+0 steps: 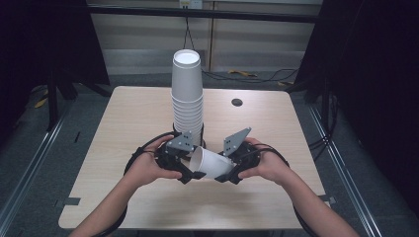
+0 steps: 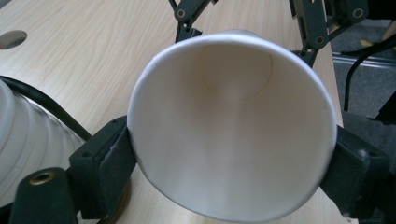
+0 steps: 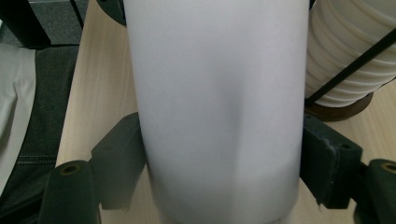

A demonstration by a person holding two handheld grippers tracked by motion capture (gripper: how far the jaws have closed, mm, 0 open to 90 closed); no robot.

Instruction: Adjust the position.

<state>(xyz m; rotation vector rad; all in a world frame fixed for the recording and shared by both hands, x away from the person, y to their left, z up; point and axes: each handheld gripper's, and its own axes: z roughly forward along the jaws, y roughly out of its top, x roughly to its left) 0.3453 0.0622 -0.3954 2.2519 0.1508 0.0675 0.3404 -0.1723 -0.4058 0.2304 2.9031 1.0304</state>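
From the high view, a white paper cup (image 1: 211, 163) lies on its side between the left gripper (image 1: 191, 175) and right gripper (image 1: 228, 177), just before the cup stack (image 1: 187, 96), long axis running hand to hand. In the left gripper view, the pads (image 2: 119, 154) clamp the cup's open rim, mouth facing that hand. In the right gripper view, the pads (image 3: 122, 158) clasp the cup's wall near its base.

A tall stack of white cups (image 1: 187, 94) stands mid-table on the light wooden table (image 1: 118, 128), near a round hole (image 1: 237, 102).

Light wooden table (image 1: 123, 148) with round corners and a small dark hole (image 1: 237, 102). Tall stack of white cups (image 1: 188, 98) standing in the middle.
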